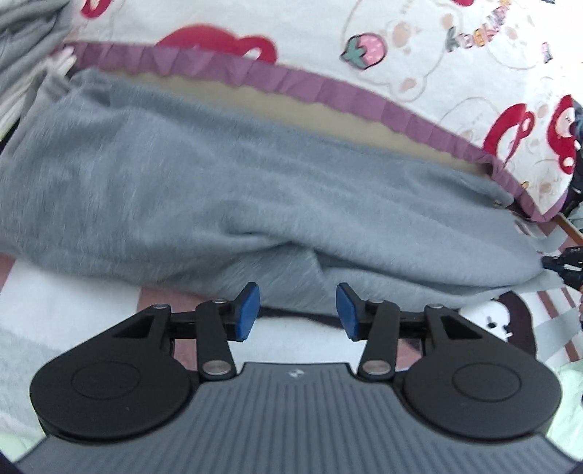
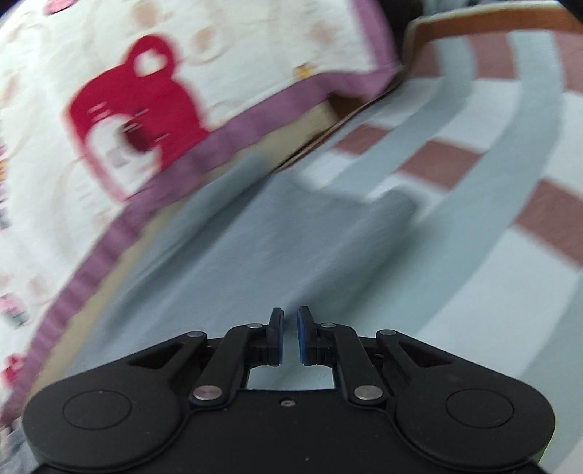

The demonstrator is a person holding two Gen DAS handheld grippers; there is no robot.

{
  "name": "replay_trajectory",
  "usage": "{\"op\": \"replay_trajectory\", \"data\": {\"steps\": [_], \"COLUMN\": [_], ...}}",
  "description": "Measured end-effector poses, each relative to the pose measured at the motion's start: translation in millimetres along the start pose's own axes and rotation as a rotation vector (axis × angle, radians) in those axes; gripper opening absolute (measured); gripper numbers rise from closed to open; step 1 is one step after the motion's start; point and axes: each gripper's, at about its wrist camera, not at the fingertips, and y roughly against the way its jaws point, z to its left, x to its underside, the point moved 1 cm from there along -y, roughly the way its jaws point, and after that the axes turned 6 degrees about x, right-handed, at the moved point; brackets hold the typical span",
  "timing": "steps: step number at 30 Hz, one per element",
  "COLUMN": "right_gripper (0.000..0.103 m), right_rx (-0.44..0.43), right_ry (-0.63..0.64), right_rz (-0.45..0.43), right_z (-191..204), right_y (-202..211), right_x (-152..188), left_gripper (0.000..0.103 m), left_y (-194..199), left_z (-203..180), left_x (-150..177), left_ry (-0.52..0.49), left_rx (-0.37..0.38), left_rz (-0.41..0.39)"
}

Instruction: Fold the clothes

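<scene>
A grey fleecy garment [image 1: 226,189] lies stretched out on the floor along the purple-trimmed edge of a quilt. My left gripper [image 1: 297,311] is open just short of the garment's near edge, its blue pads [image 1: 247,310] wide apart with nothing between them. In the right wrist view the same grey garment [image 2: 262,248] runs away from the camera to its end on the carpet. My right gripper [image 2: 290,333] hovers low over it, almost shut, with only a narrow slit between the pads. Whether cloth is pinched there is hidden by blur.
A white quilt with red cartoon prints [image 1: 400,54] and a purple border [image 1: 328,91] lies beyond the garment. A striped carpet in white, grey and brownish red [image 2: 492,182] covers the floor. A brown wooden edge [image 2: 492,22] shows at the back, and a black stand-like object [image 1: 564,266] at the right.
</scene>
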Motion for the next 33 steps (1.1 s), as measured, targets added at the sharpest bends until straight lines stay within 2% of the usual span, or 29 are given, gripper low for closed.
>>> {"op": "replay_trajectory", "data": {"steps": [2, 7, 11, 12, 13, 14, 16, 17, 19, 21, 23, 26, 29, 31, 33], "right_gripper": [0.012, 0.015, 0.02, 0.02, 0.02, 0.02, 0.02, 0.021, 0.039, 0.045, 0.045, 0.046, 0.048, 0.049, 0.049], "right_rx": [-0.073, -0.254, -0.415, -0.449, -0.483, -0.484, -0.477, -0.476, -0.473, -0.473, -0.476, -0.475, -0.478, -0.502, -0.549], "right_ry": [0.133, 0.483, 0.578, 0.602, 0.627, 0.645, 0.68, 0.646, 0.563, 0.491, 0.434, 0.483, 0.466, 0.427, 0.361], "right_rz": [0.063, 0.223, 0.357, 0.397, 0.436, 0.473, 0.546, 0.589, 0.673, 0.725, 0.736, 0.666, 0.622, 0.642, 0.712], "right_z": [37.3, 132.9, 195.8, 210.4, 225.1, 236.8, 259.5, 263.5, 269.4, 274.4, 278.1, 297.2, 307.9, 310.4, 309.8], "right_y": [-1.8, -6.2, -17.1, -22.8, -28.4, -36.2, -52.3, -58.6, -70.4, -78.6, -82.2, -85.1, -93.8, -99.0, -103.2], "right_x": [21.5, 76.9, 120.8, 133.1, 145.5, 154.9, 172.9, 178.0, 187.1, 195.7, 203.8, 212.6, 213.0, 213.3, 217.6], "left_gripper": [0.048, 0.053, 0.053, 0.044, 0.011, 0.003, 0.002, 0.002, 0.002, 0.001, 0.001, 0.001, 0.001, 0.001, 0.001], "left_y": [-4.7, -51.2, -69.1, -68.0, -65.6, -60.9, -51.5, -47.0, -38.0, -29.0, -20.0, -16.3, -15.2, -12.0, -8.8], "left_z": [-3.0, -2.6, -4.8, -5.7, -6.0, -5.2, -3.9, -4.2, -4.8, -5.4, -6.1, -5.9, -4.3, -6.2, -8.2], "left_x": [-4.2, -15.6, -19.7, -19.8, -19.4, -18.1, -14.5, -10.4, -2.2, 5.9, 14.1, 21.3, 23.6, 24.6, 25.5], "left_ry": [0.007, -0.012, -0.045, -0.053, -0.057, -0.052, -0.043, -0.045, -0.05, -0.055, -0.059, -0.062, -0.056, -0.07, -0.083], "left_rx": [-0.011, -0.158, -0.232, -0.221, -0.21, -0.199, -0.178, -0.169, -0.151, -0.133, -0.115, -0.104, -0.099, -0.097, -0.095], "left_rz": [0.002, 0.121, 0.122, 0.113, 0.104, 0.093, 0.075, 0.07, 0.06, 0.05, 0.04, 0.048, 0.04, 0.03, 0.02]}}
